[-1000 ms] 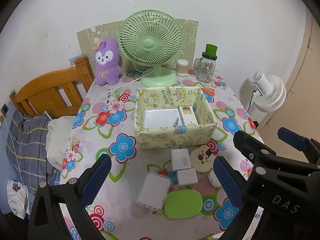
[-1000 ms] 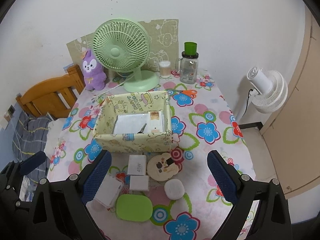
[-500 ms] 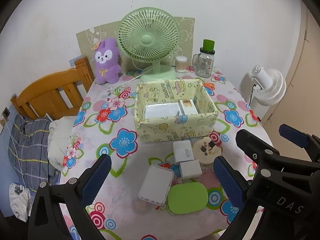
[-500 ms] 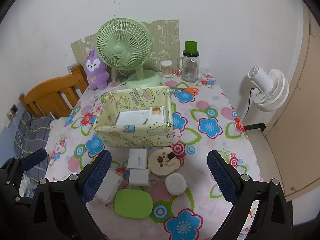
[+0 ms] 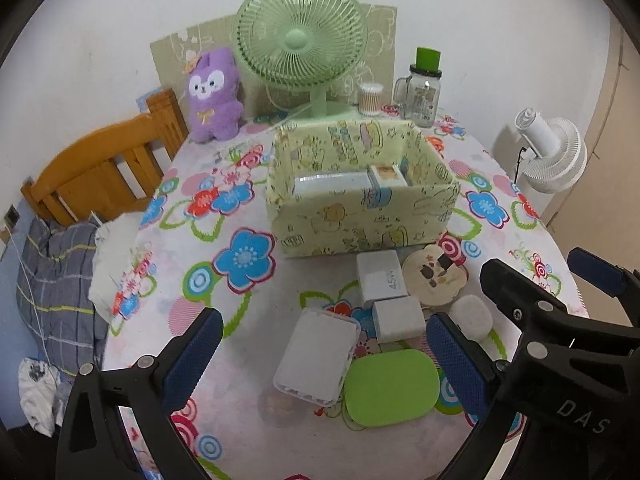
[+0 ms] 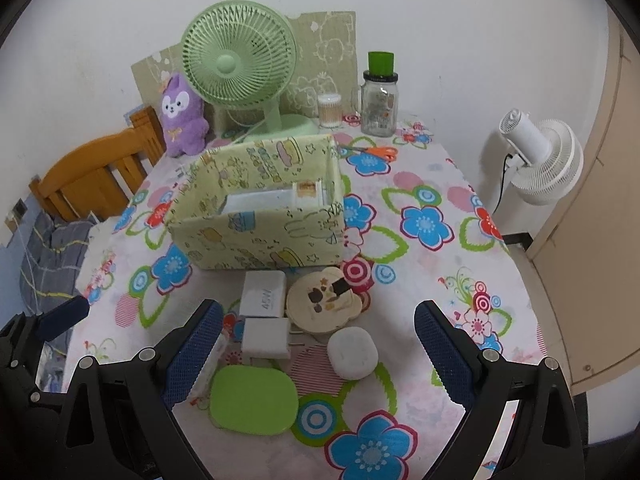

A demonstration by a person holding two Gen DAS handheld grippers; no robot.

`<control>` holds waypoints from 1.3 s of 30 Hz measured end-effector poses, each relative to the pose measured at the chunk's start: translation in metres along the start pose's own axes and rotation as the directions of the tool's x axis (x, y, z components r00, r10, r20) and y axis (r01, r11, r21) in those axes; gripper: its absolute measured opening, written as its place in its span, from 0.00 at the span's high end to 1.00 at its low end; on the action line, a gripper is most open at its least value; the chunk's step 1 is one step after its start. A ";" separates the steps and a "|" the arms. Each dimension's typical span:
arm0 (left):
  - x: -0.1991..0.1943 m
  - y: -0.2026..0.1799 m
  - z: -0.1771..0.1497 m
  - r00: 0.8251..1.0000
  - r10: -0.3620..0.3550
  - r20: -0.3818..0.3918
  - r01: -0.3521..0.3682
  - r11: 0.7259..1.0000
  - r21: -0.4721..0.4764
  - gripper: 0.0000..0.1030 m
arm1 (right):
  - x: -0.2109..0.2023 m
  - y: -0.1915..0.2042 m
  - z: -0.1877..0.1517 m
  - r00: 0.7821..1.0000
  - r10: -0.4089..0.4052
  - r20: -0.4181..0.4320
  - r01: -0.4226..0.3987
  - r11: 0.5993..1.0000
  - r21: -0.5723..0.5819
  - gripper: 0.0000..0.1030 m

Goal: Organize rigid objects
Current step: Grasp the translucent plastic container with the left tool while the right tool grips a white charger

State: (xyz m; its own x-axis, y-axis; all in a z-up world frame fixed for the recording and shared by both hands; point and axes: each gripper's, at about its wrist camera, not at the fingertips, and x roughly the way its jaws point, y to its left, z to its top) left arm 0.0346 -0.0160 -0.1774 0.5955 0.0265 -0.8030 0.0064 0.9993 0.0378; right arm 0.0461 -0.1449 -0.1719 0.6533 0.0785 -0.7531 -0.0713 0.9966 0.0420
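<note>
A yellow cartoon-print box (image 5: 360, 216) (image 6: 260, 236) stands mid-table with a flat white item and a small carton inside. In front of it lie a white charger marked 45W (image 5: 380, 278) (image 6: 264, 294), a smaller white plug block (image 5: 398, 318) (image 6: 266, 338), a round beige mirror case (image 5: 434, 280) (image 6: 324, 306), a white rounded case (image 5: 470, 316) (image 6: 352, 354), a white ridged box (image 5: 316, 354) and a green flat case (image 5: 390, 386) (image 6: 254, 398). My left gripper (image 5: 320, 356) hangs open above the ridged box. My right gripper (image 6: 320, 352) is open over the plug block and white case.
At the back stand a green fan (image 5: 300, 36), a purple plush (image 5: 214, 96), a cotton-swab jar (image 5: 370, 98) and a glass mug with a green lid (image 5: 422, 92). Orange scissors (image 6: 378, 152) lie behind the box. A wooden chair (image 5: 100, 172) is left, a white floor fan (image 6: 536, 160) right.
Both grippers have come lower and closer to the table; the box and the small items now look larger. Nothing on the table has moved.
</note>
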 end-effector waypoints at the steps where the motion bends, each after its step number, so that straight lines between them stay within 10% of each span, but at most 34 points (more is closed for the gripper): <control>1: 0.005 0.001 -0.001 1.000 -0.003 -0.006 0.003 1.000 -0.004 0.01 | 0.004 0.000 -0.001 1.000 -0.005 -0.002 0.005 1.000 -0.005 0.05; 21: 0.071 0.013 -0.031 0.993 -0.013 -0.117 0.014 1.000 0.008 0.06 | 0.073 0.017 -0.029 0.993 -0.017 -0.114 0.008 0.997 -0.076 0.05; 39: 0.097 0.014 -0.038 0.987 0.024 -0.160 -0.019 0.999 0.034 0.38 | 0.113 0.033 -0.037 0.983 -0.014 -0.186 -0.001 0.997 -0.080 0.05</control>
State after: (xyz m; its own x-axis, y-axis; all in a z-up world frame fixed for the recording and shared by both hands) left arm 0.0618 0.0015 -0.2778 0.4589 0.0550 -0.8868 0.0225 0.9970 0.0735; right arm 0.0895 -0.1042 -0.2797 0.5029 0.0580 -0.8624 -0.1317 0.9912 -0.0101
